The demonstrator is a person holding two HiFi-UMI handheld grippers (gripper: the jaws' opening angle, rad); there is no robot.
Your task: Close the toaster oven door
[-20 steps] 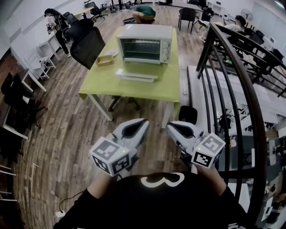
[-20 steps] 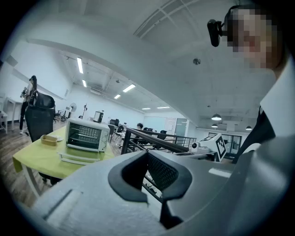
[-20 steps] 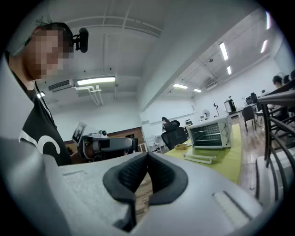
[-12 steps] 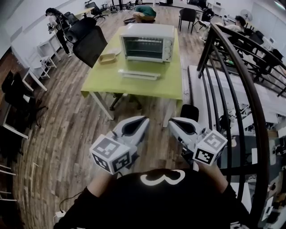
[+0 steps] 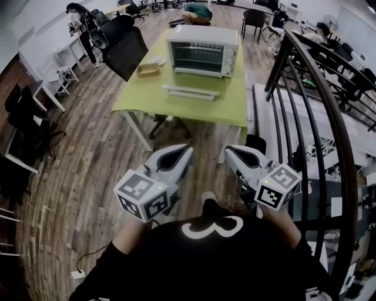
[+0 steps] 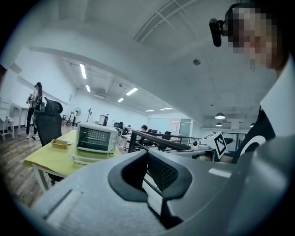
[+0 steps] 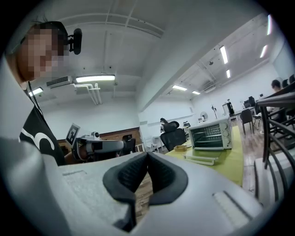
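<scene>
The white toaster oven (image 5: 203, 42) stands at the far end of a green table (image 5: 141, 97), and its door (image 5: 191, 92) hangs open, lying flat in front of it. Both grippers are held low in front of the person's body, well short of the table. My left gripper (image 5: 188, 151) is shut with nothing in it, and so is my right gripper (image 5: 228, 152). The oven (image 6: 96, 137) and its door (image 6: 85, 159) show far off beyond the left gripper (image 6: 147, 155). The right gripper view has the oven (image 7: 211, 133) past the shut tips of the right gripper (image 7: 147, 157).
A tan tray (image 5: 148, 69) lies on the table left of the oven. A black office chair (image 5: 121, 43) stands at the table's left side. A dark curved railing (image 5: 320, 94) and stairs run along the right. People (image 5: 79, 16) are in the far room.
The table and oven sit slightly nearer and further right in the head view. Both grippers stay shut and empty, and a shoe now shows between them.
</scene>
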